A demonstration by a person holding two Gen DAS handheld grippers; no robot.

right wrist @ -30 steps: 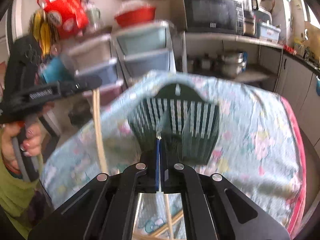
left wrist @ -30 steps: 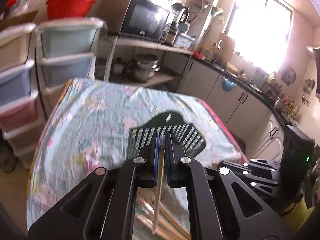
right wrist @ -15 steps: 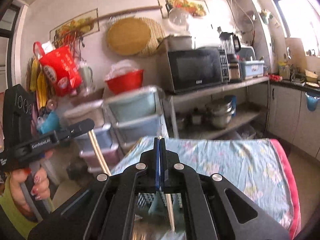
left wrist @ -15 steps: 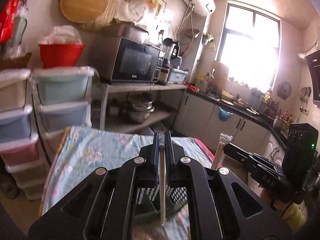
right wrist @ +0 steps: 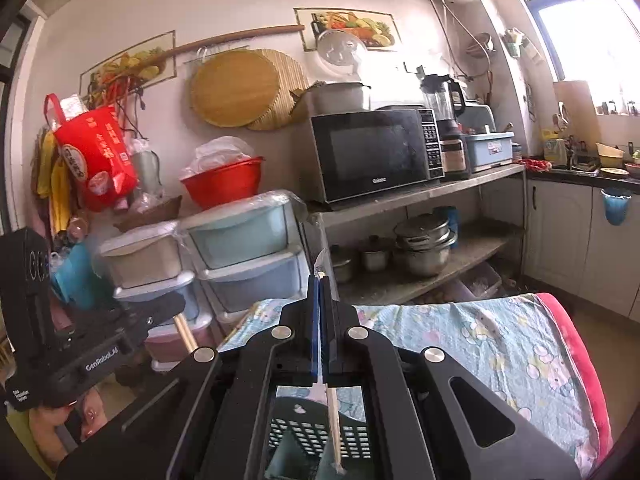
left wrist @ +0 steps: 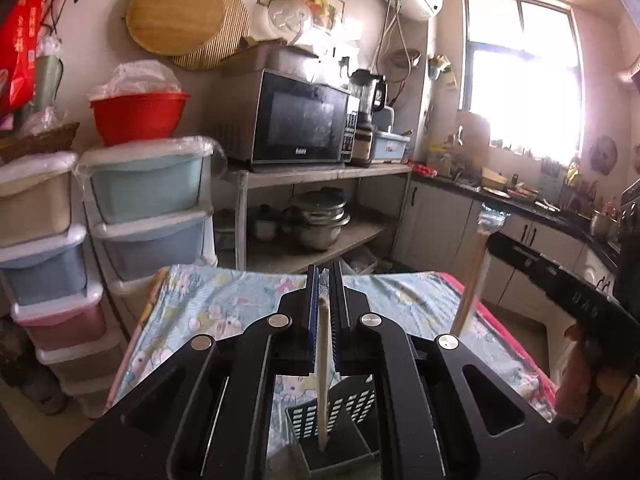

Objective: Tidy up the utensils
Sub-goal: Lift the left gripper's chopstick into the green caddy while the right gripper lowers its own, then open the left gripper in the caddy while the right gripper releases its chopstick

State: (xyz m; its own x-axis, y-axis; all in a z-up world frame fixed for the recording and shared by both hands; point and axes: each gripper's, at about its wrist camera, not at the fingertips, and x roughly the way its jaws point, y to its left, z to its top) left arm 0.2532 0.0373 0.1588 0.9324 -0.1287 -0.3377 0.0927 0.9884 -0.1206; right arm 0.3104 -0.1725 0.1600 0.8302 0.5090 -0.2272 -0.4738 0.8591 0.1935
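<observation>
Each tool holds one chopstick upright above the dark slotted utensil basket (left wrist: 340, 424), which stands on the desk (left wrist: 224, 304) covered by a light blue cartoon-print cloth.

In the left wrist view, the left chopstick (left wrist: 323, 376) hangs down between the pads of the left tool (left wrist: 325, 312); its jaws are nearly closed and pinch the stick near its top end. The lower tip reaches down inside the basket opening, though I cannot tell if it touches the bottom. In the right wrist view, the right tool (right wrist: 320, 320) has its jaws pressed almost together on the right chopstick (right wrist: 333, 428), which carries a clear plastic wrapper (right wrist: 320, 264) sticking out above the pads. This stick also points down into the basket (right wrist: 316, 436), leaning a little.

To my judgement, the step in hand is the placing: both sticks are lined up over the basket but not yet released. The next move calls for lowering each stick until the tip is well inside a compartment, then opening the jaws gently so that the stick drops and leans on the basket wall. The two tools are close together, so they should release one after the other and rise straight up.
</observation>
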